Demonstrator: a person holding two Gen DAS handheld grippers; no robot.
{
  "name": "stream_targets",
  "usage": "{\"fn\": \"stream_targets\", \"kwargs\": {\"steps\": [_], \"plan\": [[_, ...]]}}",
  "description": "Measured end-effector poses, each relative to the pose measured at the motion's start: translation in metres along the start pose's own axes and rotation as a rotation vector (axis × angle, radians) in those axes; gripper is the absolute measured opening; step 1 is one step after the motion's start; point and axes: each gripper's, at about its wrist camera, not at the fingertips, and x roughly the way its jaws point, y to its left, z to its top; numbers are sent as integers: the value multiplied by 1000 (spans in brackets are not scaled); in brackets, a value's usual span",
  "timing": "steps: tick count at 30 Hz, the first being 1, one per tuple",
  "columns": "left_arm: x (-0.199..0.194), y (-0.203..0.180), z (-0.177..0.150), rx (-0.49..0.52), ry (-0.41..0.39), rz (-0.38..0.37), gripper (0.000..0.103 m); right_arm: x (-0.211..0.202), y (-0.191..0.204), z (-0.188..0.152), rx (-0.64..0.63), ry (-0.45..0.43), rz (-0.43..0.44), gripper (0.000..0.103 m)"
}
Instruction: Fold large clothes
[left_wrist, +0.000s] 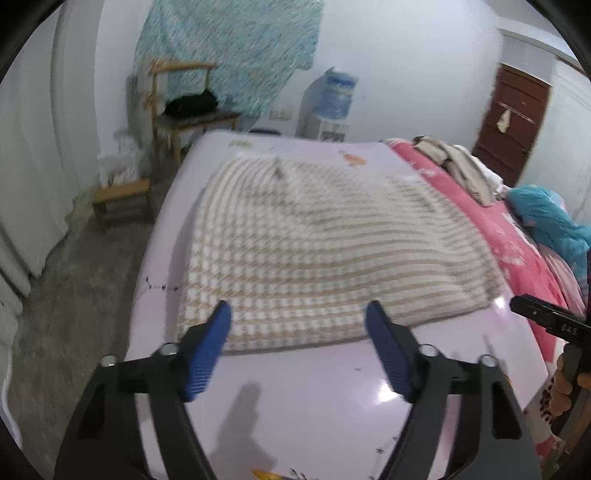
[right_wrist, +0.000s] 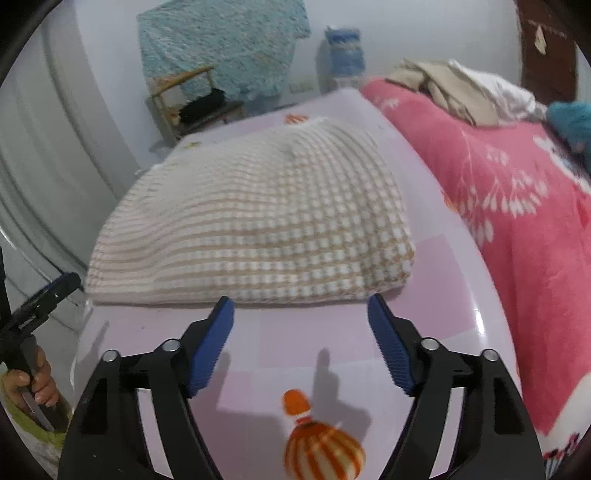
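Note:
A beige and white checked cloth (left_wrist: 325, 240) lies folded on the pale lilac sheet of the bed (left_wrist: 314, 398). My left gripper (left_wrist: 300, 312) stands open just above the cloth's near left edge, with nothing between its blue pads. In the right wrist view the same cloth (right_wrist: 255, 221) lies ahead, and my right gripper (right_wrist: 301, 306) is open just short of its near edge, holding nothing. The right tool (left_wrist: 546, 319) shows at the right rim of the left wrist view. At the left rim of the right wrist view the left tool (right_wrist: 40, 299) shows, held by a hand (right_wrist: 40, 384).
A pink flowered blanket (right_wrist: 517, 206) covers the bed's right side, with a pile of beige clothes (right_wrist: 454, 88) and a teal cloth (left_wrist: 554, 218) on it. Beyond the bed stand a wooden chair (left_wrist: 184, 107), a low stool (left_wrist: 122, 195), a water dispenser (left_wrist: 332, 107) and a brown door (left_wrist: 513, 122).

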Motion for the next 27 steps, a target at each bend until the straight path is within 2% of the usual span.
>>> {"fn": "stream_targets", "kwargs": {"steps": [3, 5, 7, 14, 16, 21, 27], "plan": [[-22, -16, 2, 36, -44, 2, 89, -22, 14, -2, -37, -44, -3, 85], [-33, -26, 4, 49, -63, -1, 98, -32, 23, 1, -60, -80, -4, 87], [-41, -34, 5, 66, -82, 5, 97, -39, 26, 1, -76, -111, -12, 94], [-62, -54, 5, 78, -130, 26, 98, -68, 39, 6, -99, -211, -79, 95], [-64, -55, 5, 71, -138, 47, 98, -71, 41, 5, -107, -227, -100, 95], [-68, -63, 4, 82, -165, 172, 98, -78, 45, 1, -127, -268, -171, 95], [-69, -67, 5, 85, -149, 196, 98, -86, 50, -4, -141, -318, -218, 95]]}}
